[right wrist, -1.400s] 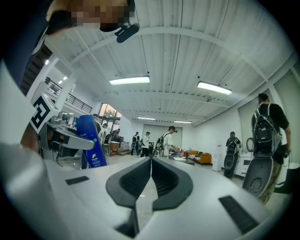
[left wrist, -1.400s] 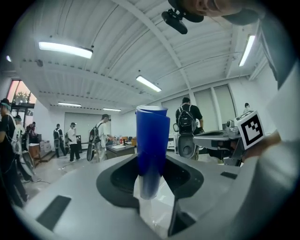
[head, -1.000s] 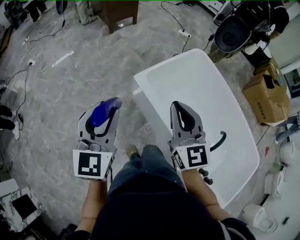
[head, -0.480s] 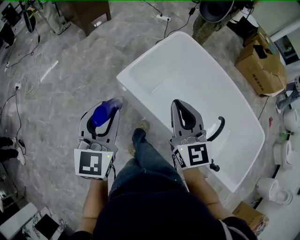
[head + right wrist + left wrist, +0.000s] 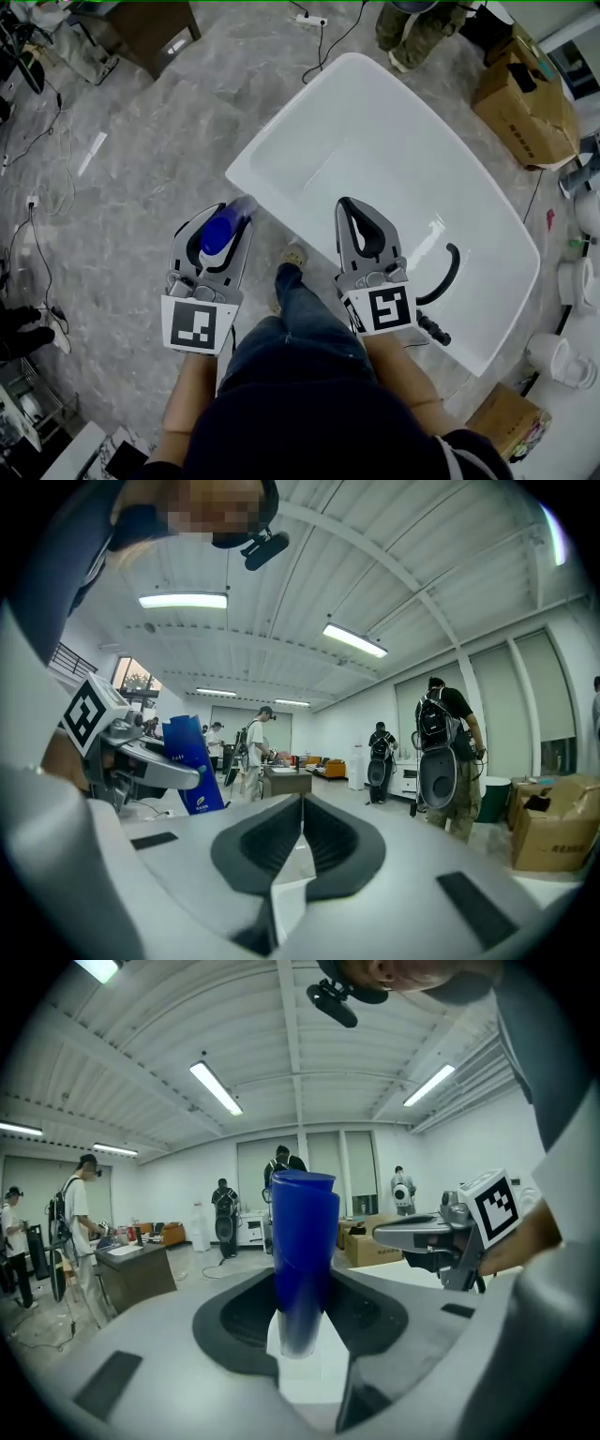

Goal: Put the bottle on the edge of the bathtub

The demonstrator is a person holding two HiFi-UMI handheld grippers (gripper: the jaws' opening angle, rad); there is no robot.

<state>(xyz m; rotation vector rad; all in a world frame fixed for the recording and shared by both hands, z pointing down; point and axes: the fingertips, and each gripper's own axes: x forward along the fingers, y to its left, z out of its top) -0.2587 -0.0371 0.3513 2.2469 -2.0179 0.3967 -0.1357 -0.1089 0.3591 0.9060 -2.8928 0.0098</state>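
A blue bottle (image 5: 217, 237) stands upright between the jaws of my left gripper (image 5: 228, 210), which is shut on it; in the left gripper view the bottle (image 5: 302, 1260) fills the middle between the pads. The white bathtub (image 5: 246, 178) lies ahead and to the right, its near corner just beyond the bottle. My right gripper (image 5: 361, 211) hovers over the tub's near rim, jaws shut with nothing between them, as the right gripper view (image 5: 301, 810) shows. From there the bottle (image 5: 193, 766) appears at the left.
A black curved spout (image 5: 446, 276) sits at the tub's near right side. Cardboard boxes (image 5: 525, 89) and white fixtures (image 5: 562, 356) stand to the right, a brown cabinet (image 5: 150, 28) at the far left. Cables trail on the grey floor (image 5: 112, 206). Several people stand in the room.
The bathtub has come nearer and lower in the head view as the person stepped toward it. Both grippers keep their pose, the left still gripping the bottle.
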